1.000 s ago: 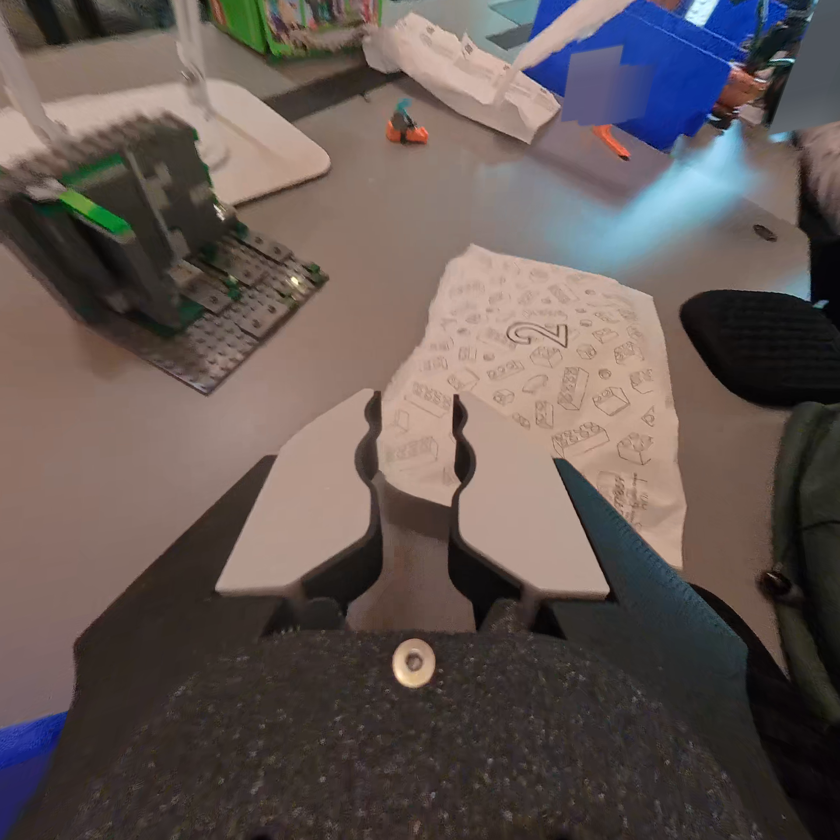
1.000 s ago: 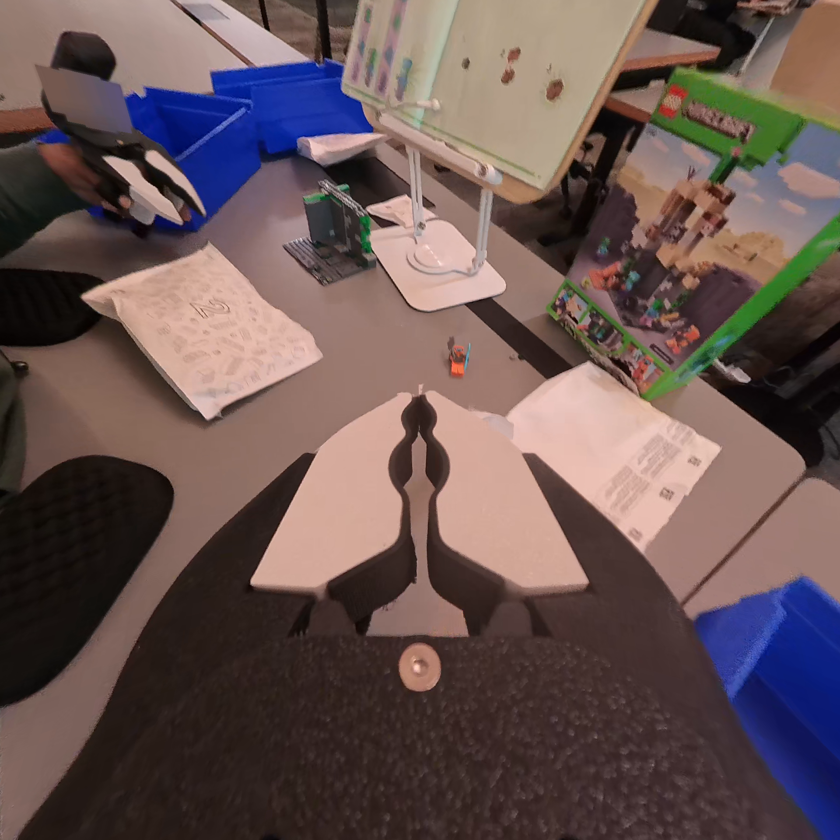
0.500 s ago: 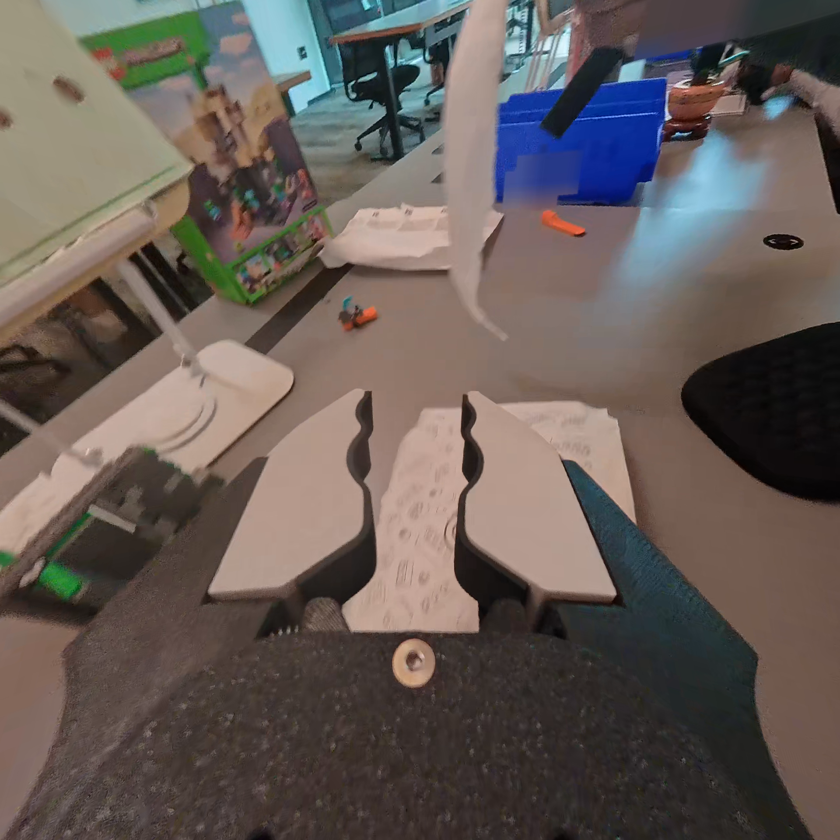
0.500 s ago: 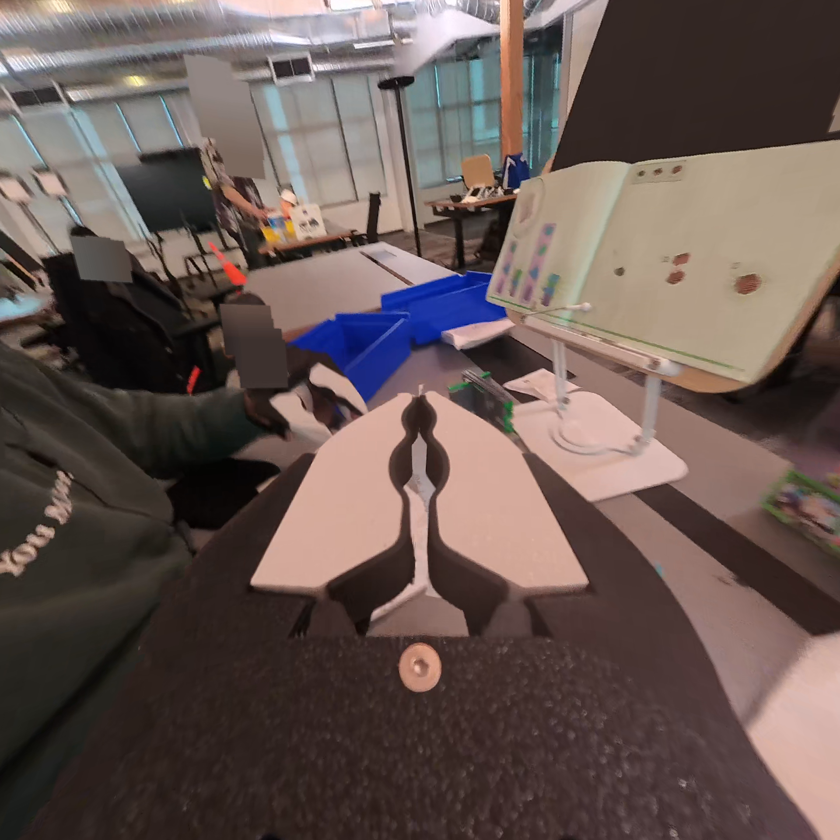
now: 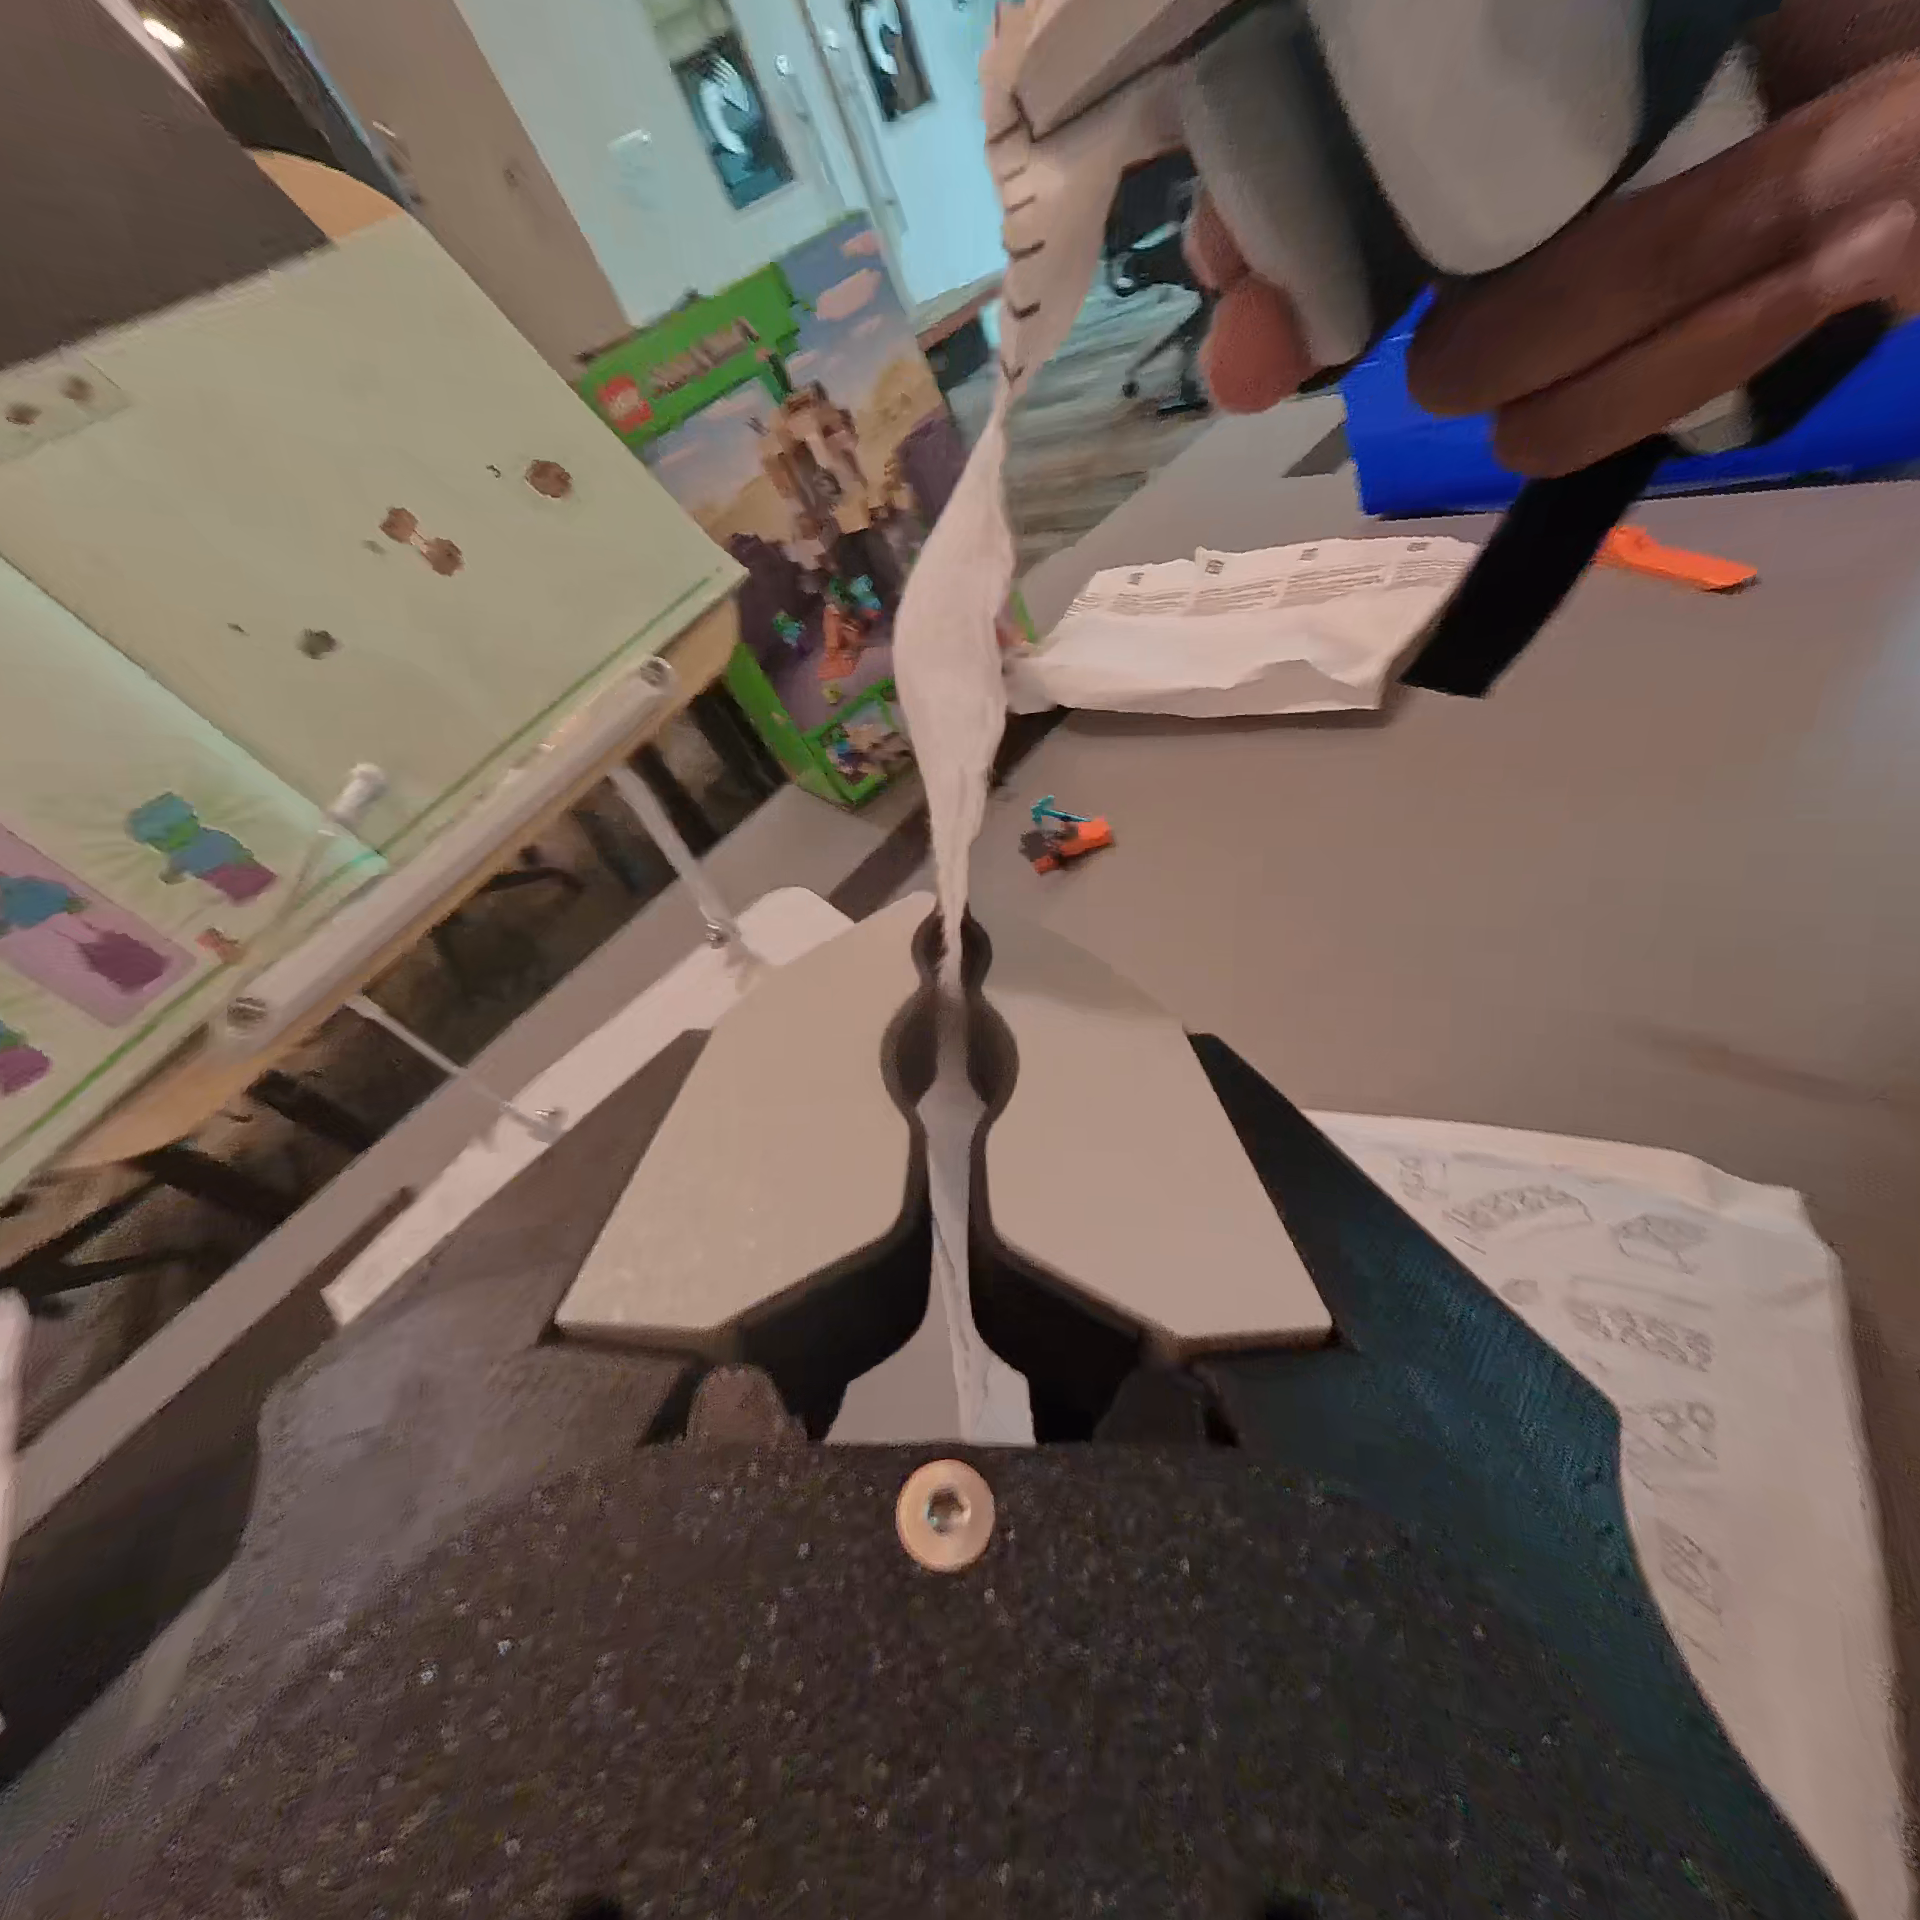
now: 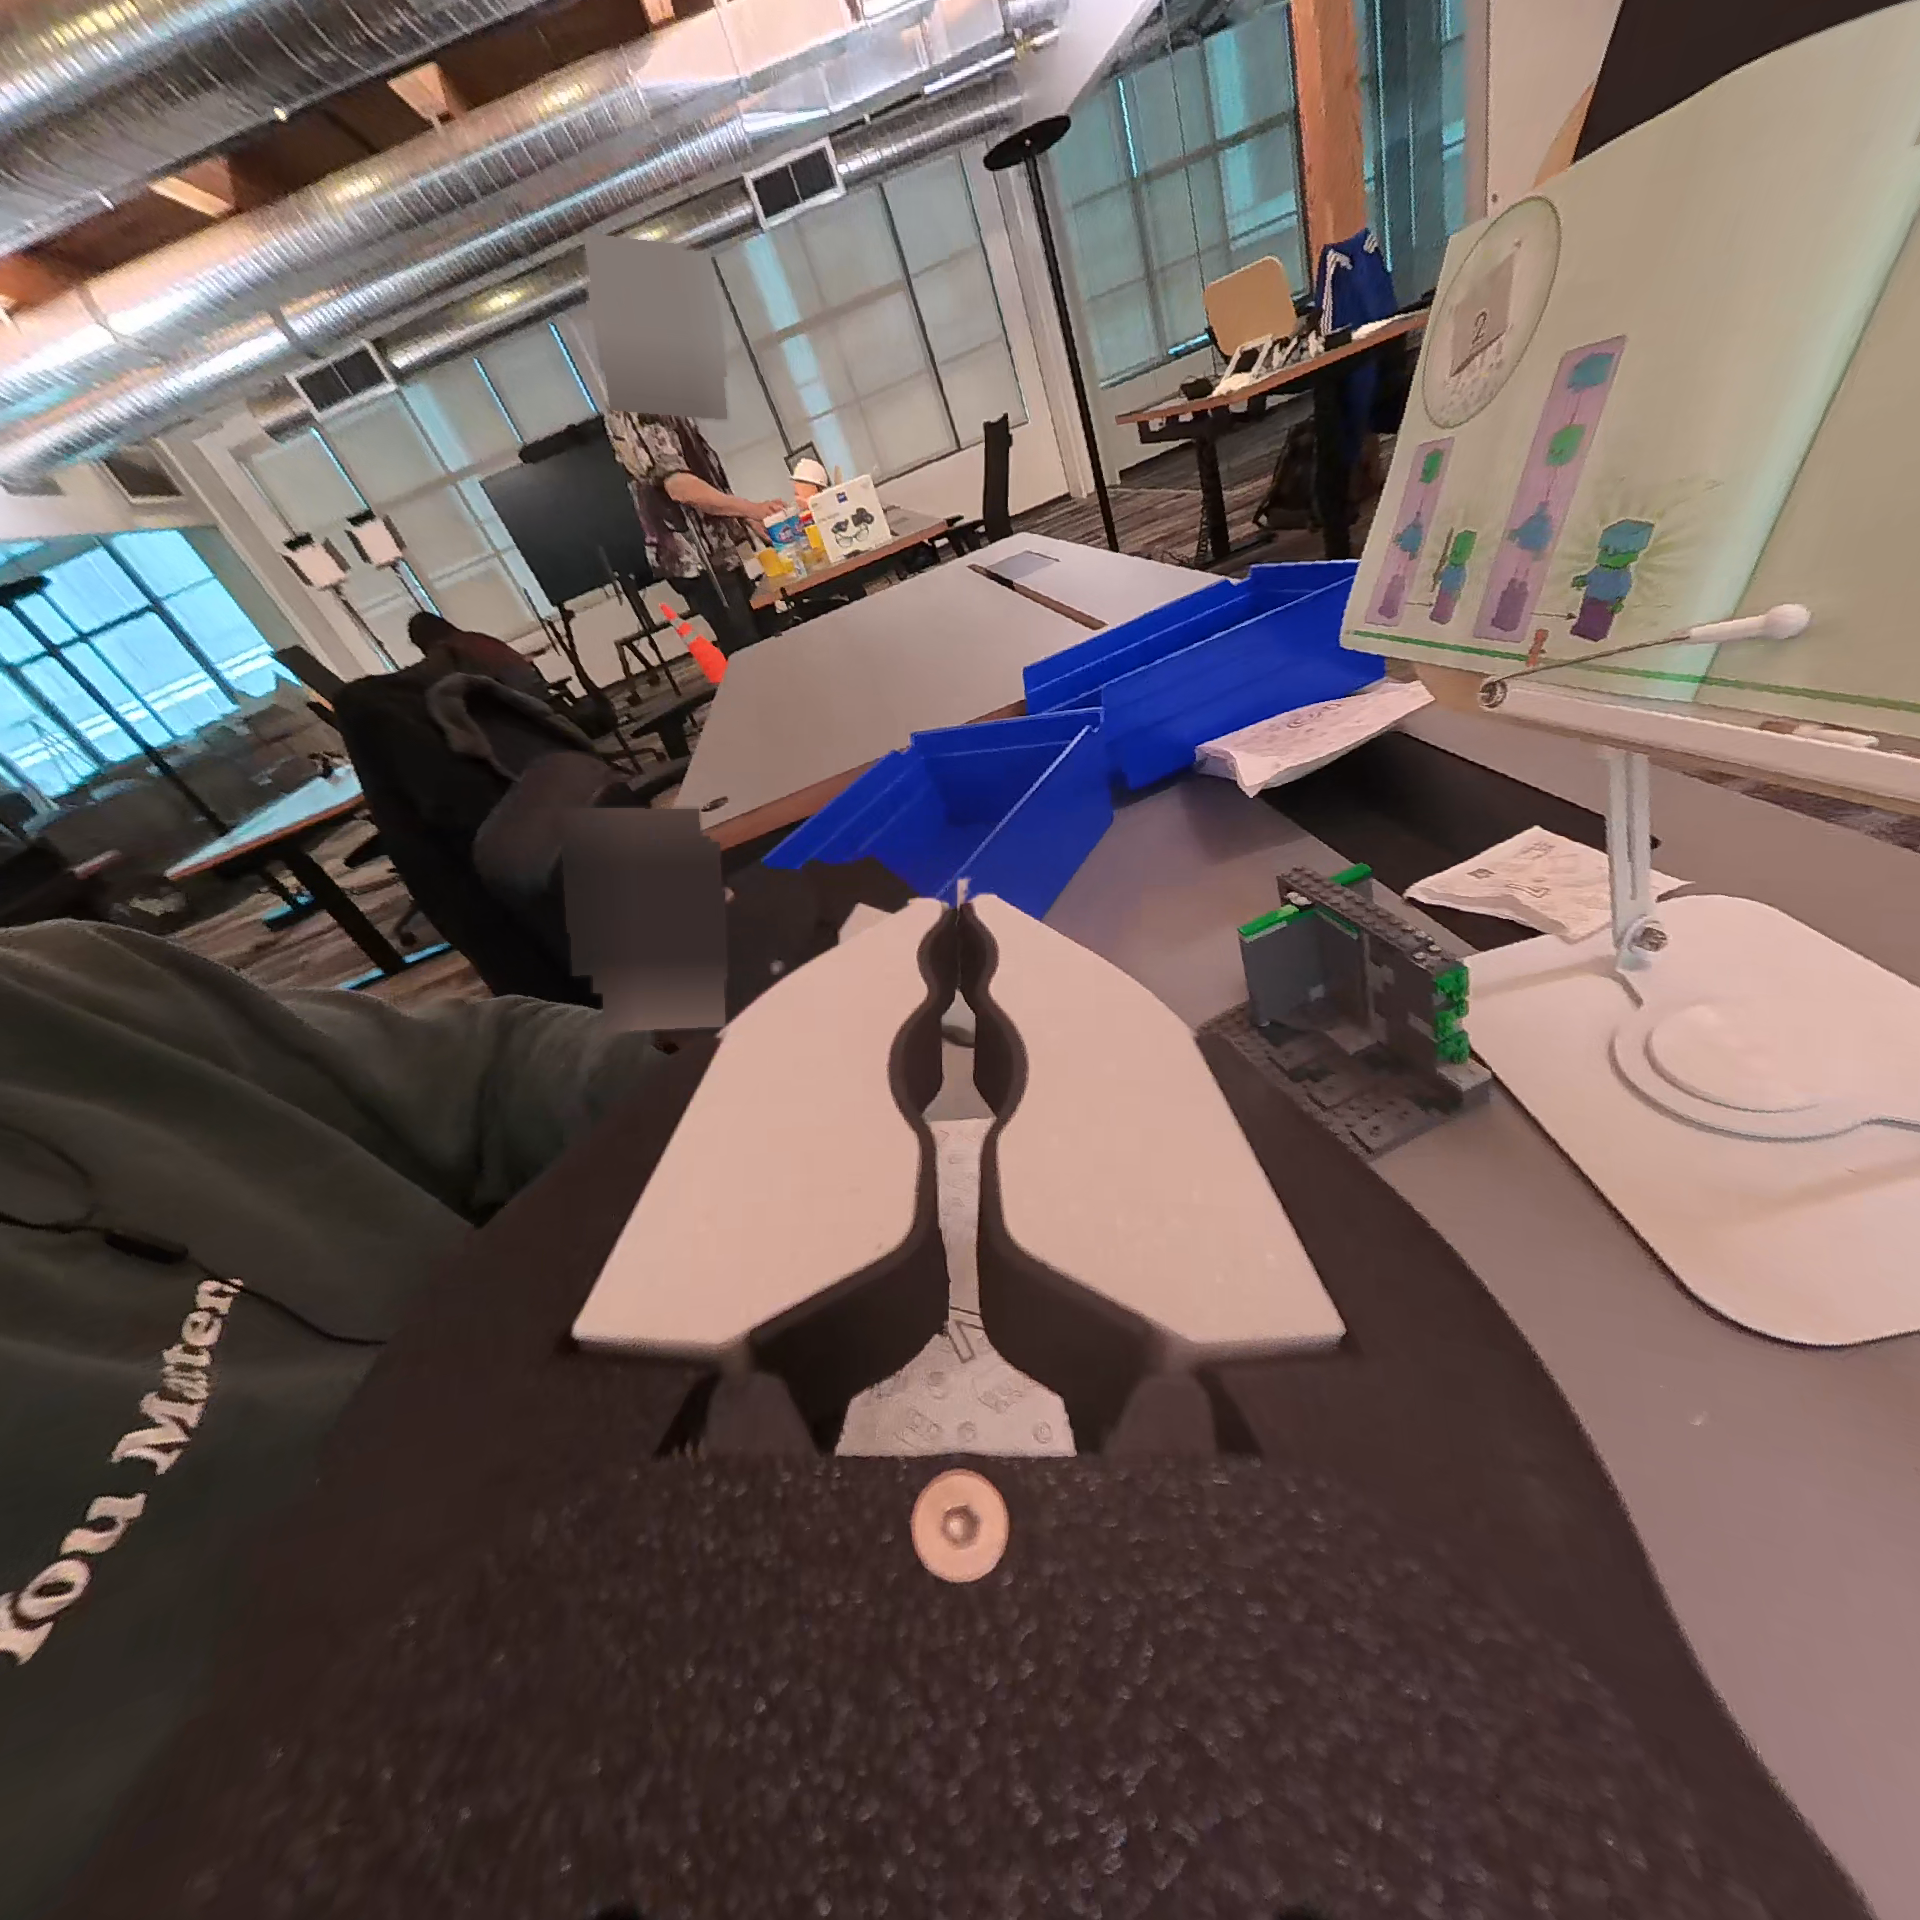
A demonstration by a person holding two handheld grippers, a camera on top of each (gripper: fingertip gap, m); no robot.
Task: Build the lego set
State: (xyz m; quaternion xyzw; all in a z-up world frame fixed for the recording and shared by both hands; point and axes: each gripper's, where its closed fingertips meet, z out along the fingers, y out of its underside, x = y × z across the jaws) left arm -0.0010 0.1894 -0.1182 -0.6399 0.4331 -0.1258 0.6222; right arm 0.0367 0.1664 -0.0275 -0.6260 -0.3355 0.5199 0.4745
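Half a sec ago my left gripper (image 5: pixel 951 940) gaped over the numbered paper bag (image 5: pixel 1621 1340) near the table's near edge; now it's pinched shut on the low end of a white paper strip (image 5: pixel 951 665). R gripper (image 6: pixel 961 920) is also closed on paper, above. Lego build (image 6: pixel 1351 997) waits by the stand base (image 6: pixel 1714 1122); I'd pull apart slow and steady, w/ both grips firm.

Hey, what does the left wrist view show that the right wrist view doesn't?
Only the left view shows the set box, a small orange figure, an orange tool, and the white paper strip stretched from the left claw up to the right claw. Only the right view shows the grey-green build and the blue bins. Both show the booklet on its stand, the grey table, and a printed bag.
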